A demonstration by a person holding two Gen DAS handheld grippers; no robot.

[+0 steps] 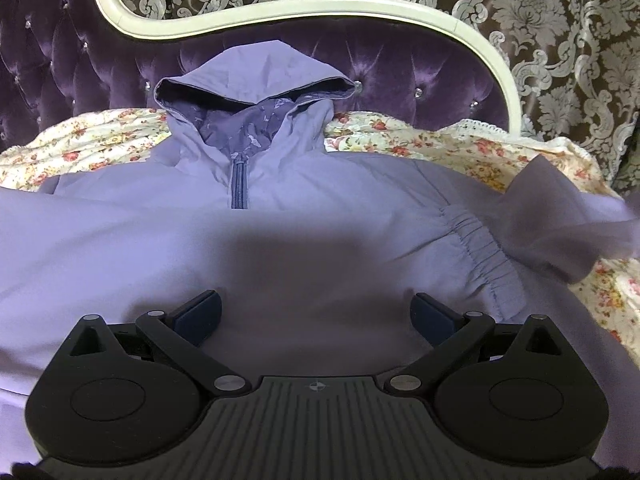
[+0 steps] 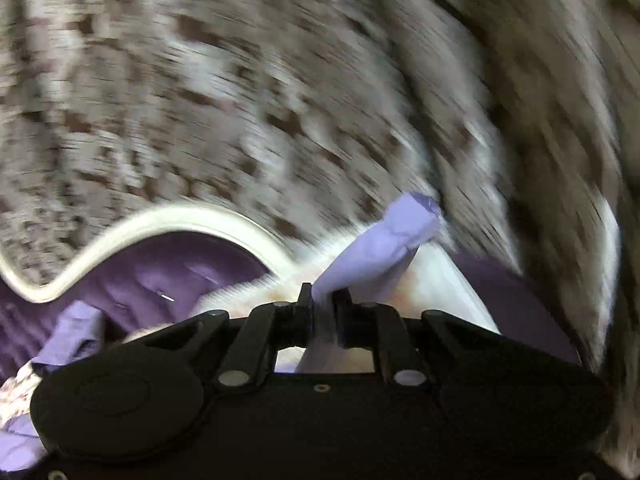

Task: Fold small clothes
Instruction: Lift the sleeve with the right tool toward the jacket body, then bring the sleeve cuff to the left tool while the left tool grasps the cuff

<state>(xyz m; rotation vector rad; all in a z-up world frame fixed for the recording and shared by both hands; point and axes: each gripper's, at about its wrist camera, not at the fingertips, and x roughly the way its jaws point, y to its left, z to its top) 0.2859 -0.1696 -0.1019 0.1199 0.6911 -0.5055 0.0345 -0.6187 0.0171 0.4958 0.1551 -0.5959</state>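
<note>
A lilac hooded jacket (image 1: 280, 216) lies face up on the bed, its hood (image 1: 256, 84) toward the headboard and its short zip (image 1: 239, 184) closed. My left gripper (image 1: 318, 312) hovers open over the jacket's lower front, nothing between its dark pads. At the right, one sleeve (image 1: 560, 216) is lifted off the bed and blurred. In the right wrist view my right gripper (image 2: 325, 300) is shut on that lilac sleeve (image 2: 384, 240), whose cuff end sticks up past the fingers. More jacket fabric (image 2: 68, 336) shows at the lower left.
A floral bedspread (image 1: 420, 140) covers the bed under the jacket. Behind it stands a tufted purple headboard (image 1: 400, 76) with a cream frame (image 1: 300, 6). Brown patterned curtains (image 1: 560, 40) hang behind. The right wrist view is heavily motion-blurred.
</note>
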